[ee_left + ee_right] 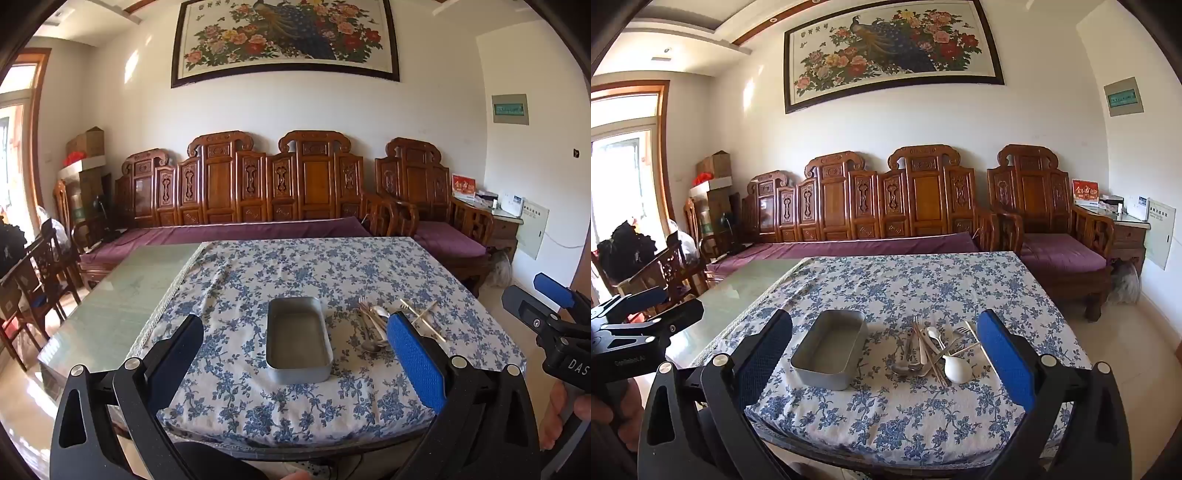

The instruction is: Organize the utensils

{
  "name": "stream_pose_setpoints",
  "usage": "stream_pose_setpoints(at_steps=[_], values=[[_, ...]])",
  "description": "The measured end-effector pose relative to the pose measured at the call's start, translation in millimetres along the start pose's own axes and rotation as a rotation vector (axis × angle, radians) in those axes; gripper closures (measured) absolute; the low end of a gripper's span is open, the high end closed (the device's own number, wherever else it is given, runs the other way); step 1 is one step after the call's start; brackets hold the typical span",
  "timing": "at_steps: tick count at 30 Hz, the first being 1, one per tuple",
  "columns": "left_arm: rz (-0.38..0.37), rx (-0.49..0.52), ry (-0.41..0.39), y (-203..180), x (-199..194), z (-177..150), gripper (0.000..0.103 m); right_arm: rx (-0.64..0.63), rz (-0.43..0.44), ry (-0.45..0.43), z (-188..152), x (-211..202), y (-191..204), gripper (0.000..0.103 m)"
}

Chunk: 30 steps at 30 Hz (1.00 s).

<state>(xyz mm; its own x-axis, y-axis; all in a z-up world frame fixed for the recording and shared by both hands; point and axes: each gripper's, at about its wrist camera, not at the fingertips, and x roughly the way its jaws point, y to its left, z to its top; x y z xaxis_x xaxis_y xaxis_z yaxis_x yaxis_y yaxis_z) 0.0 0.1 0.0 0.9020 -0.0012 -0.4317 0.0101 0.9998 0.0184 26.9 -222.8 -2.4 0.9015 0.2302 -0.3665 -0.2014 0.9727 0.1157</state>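
Note:
An empty grey metal tin [299, 339] [831, 350] stands on the blue-flowered tablecloth [295, 266]. To its right lies a loose pile of utensils [373, 328] [923, 350]: metal forks and spoons, chopsticks [424, 317] and a white ceramic spoon [955, 369]. My left gripper [295, 319] hovers open over the near edge of the table, facing the tin, with nothing between its fingers. My right gripper [884, 317] is open too, held back from the pile and empty. Each gripper also shows at the edge of the other's view, the right gripper [535, 295] and the left gripper [665, 304].
The cloth covers the right part of the table; bare green glass tabletop [122, 295] lies to the left. A carved wooden sofa with purple cushions [240, 229] runs behind the table, and wooden chairs [40, 280] stand at the far left.

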Motion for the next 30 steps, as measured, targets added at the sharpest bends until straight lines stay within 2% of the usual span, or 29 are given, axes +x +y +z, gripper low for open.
stream_pose_setpoints(at_steps=[30], values=[[-0.007, 0.004, -0.009, -7.2, -7.6, 3.4, 0.007, -0.005, -0.002, -0.009, 4.9, -2.7, 2.4, 0.002]])
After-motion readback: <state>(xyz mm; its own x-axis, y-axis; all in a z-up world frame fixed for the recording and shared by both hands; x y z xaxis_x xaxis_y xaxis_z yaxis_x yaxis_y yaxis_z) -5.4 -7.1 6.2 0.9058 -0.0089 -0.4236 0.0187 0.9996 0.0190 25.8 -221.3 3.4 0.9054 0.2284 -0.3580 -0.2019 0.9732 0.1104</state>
